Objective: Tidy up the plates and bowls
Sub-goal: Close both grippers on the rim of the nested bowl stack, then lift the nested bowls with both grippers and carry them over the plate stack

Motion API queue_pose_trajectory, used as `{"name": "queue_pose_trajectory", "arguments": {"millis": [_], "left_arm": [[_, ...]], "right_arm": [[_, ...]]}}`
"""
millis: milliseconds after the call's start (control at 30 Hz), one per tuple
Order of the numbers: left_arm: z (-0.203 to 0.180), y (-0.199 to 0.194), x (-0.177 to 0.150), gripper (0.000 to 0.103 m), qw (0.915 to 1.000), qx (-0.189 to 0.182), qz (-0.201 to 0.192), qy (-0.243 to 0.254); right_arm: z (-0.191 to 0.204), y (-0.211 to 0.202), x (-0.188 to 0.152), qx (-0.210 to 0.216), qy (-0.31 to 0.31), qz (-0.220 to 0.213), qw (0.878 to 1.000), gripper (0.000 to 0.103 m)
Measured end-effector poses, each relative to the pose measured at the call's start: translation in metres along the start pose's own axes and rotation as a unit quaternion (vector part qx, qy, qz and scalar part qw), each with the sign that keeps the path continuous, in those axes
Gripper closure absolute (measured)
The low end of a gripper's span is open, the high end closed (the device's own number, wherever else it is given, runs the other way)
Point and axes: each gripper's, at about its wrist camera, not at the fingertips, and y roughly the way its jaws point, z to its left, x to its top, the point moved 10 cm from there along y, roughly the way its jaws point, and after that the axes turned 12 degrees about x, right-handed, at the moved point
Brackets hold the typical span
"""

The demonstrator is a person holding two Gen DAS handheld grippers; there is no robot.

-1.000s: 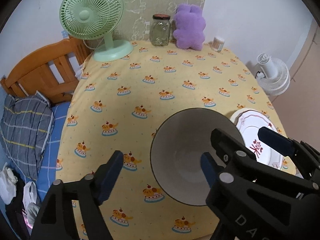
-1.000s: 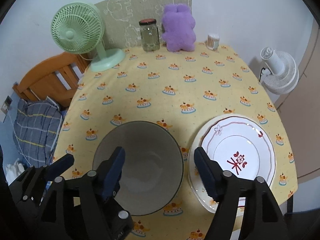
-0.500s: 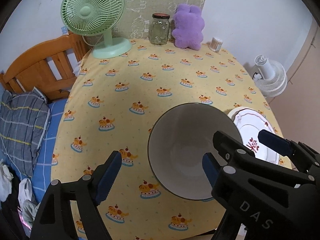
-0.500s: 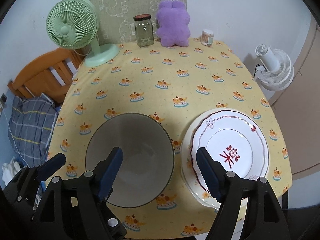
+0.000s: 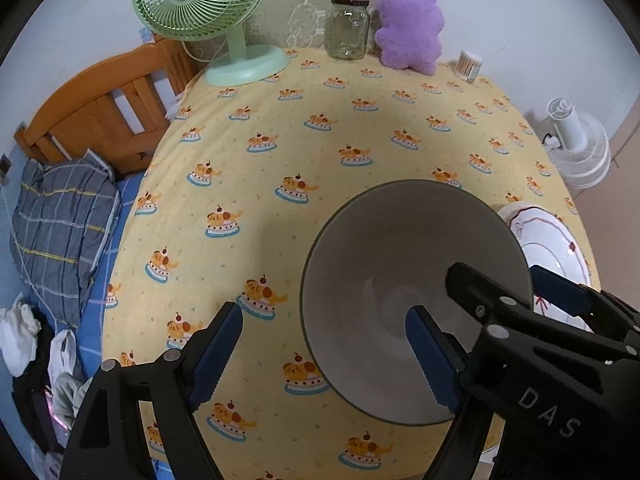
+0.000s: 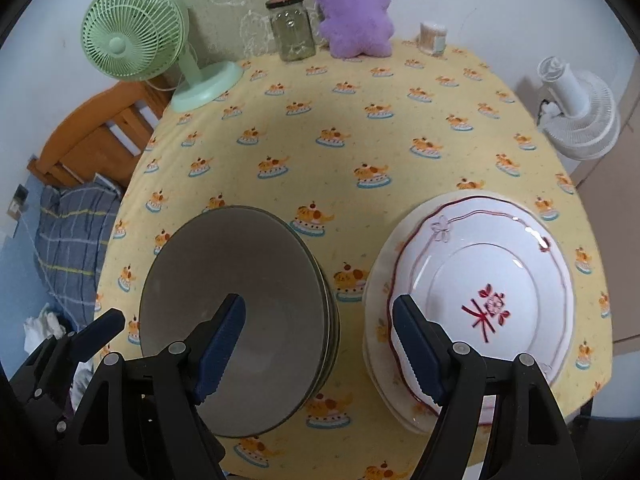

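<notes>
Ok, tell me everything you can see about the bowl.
The bowl is wide, round and deep, pale grey inside with a thin dark rim, and looks ceramic. It stands upright and empty on the yellow tablecloth, left of the plates, apart from them. From the right wrist its right edge shows layered rims, so it may be nested bowls. Nothing touches it; both grippers hover open above.

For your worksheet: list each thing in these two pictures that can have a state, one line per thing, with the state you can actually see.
Grey bowl: upright, empty, on the table.
Red-patterned plate: face up, empty, resting on a larger pale plate.
Glass jar: upright, lid on.
Green fan: upright; running or not, cannot tell.
White fan: beyond the table edge, tilted.
Left gripper: open, holding nothing.
Right gripper: open, holding nothing.
</notes>
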Motion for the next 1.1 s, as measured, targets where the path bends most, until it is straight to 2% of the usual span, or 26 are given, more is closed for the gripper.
{"name": "queue_pose_trajectory", "arguments": {"millis": [200,467,600,767,1100], "left_arm": [[-0.002,0.01,-0.002,0.018,0.9995,0.023,0.019,-0.013],[-0.005,0.018,-0.008,0.018,0.998,0.047,0.039,-0.016],[-0.007,0.022,-0.009,0.018,0.9977,0.047,0.048,-0.01],[-0.008,0.026,-0.009,0.018,0.998,0.033,0.053,-0.005],[-0.014,0.042,-0.009,0.018,0.997,-0.043,0.065,0.003]], "right_arm": [[0.002,0.018,0.0,0.045,-0.001,0.025,0.999,0.025],[0.004,0.041,-0.005,0.088,0.005,0.059,0.994,0.046],[0.001,0.053,-0.01,0.09,0.019,0.081,0.992,0.054],[-0.001,0.056,-0.009,0.085,0.024,0.081,0.993,0.056],[-0.001,0.055,-0.008,0.055,0.032,0.077,0.995,0.057]]}}
